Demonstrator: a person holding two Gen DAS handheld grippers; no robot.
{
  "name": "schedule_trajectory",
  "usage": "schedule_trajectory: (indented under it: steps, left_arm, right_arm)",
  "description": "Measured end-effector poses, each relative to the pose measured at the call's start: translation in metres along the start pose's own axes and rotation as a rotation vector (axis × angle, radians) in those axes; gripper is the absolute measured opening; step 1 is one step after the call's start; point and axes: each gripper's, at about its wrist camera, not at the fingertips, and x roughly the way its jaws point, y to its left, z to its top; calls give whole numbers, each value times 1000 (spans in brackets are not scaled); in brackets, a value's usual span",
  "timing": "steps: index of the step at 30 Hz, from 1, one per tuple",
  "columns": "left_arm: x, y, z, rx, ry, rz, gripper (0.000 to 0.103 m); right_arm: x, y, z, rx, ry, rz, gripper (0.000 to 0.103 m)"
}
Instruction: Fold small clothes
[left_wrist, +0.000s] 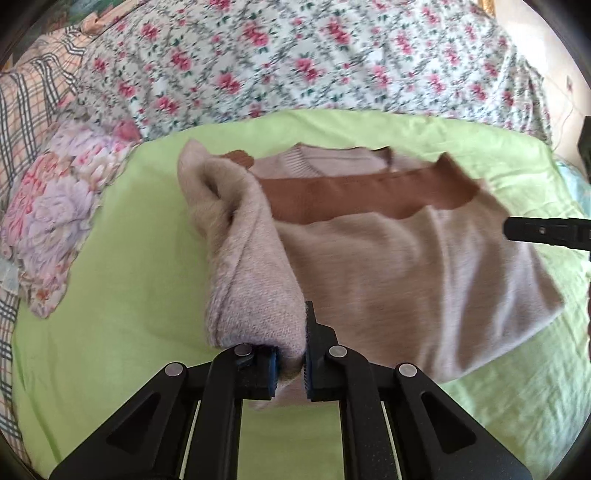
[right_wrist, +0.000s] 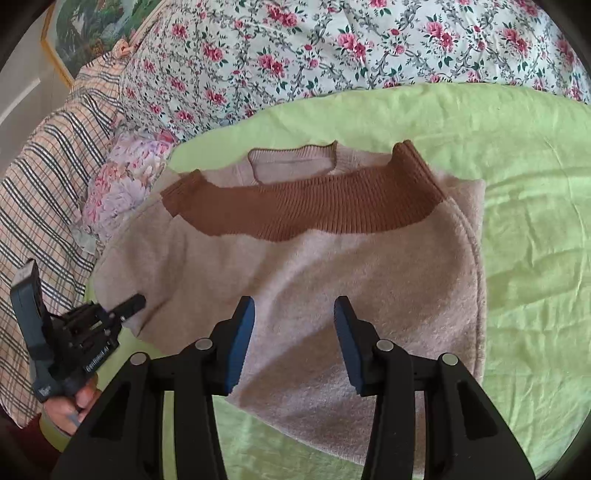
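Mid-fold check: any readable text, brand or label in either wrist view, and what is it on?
"GenRobot AI" (roughly; small and tilted): white print on the body of the left gripper, in the right wrist view.
Sweater: no label or print visible.
Left wrist view: no text at all.

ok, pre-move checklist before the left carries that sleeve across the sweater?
1. Left gripper clamped on the sleeve: ok, fabric pinched between its blue pads.
2. Right gripper free: ok, jaws apart above the sweater, holding nothing.
3. Sweater body flat on the green sheet: ok, only mild wrinkles.
4. Right-hand side already folded in: ok, straight edge there, no sleeve sticking out.
5. Brown collar band lying flat: ok.
6. Sleeve free of twist: cannot tell, it is bunched near the shoulder.
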Motion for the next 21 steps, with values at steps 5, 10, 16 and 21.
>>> schedule_trajectory:
  steps: [5, 10, 16, 21]
  left_arm:
    - [-11, -19, 10, -5, -40, -88, 7]
    - [-13, -48, 12, 43, -62, -162, 7]
    - [6, -65, -3, 91, -26, -207, 7]
    - [11, -64, -7, 94, -17, -231, 7]
  right_arm:
    - [-8, -12, 0, 36, -9, 0, 46]
    - [-4, -17, 5, 61, 4, 31, 46]
    - [41, -16, 24, 134, 78, 265, 82]
    - [111, 4, 48, 200, 215, 423, 82]
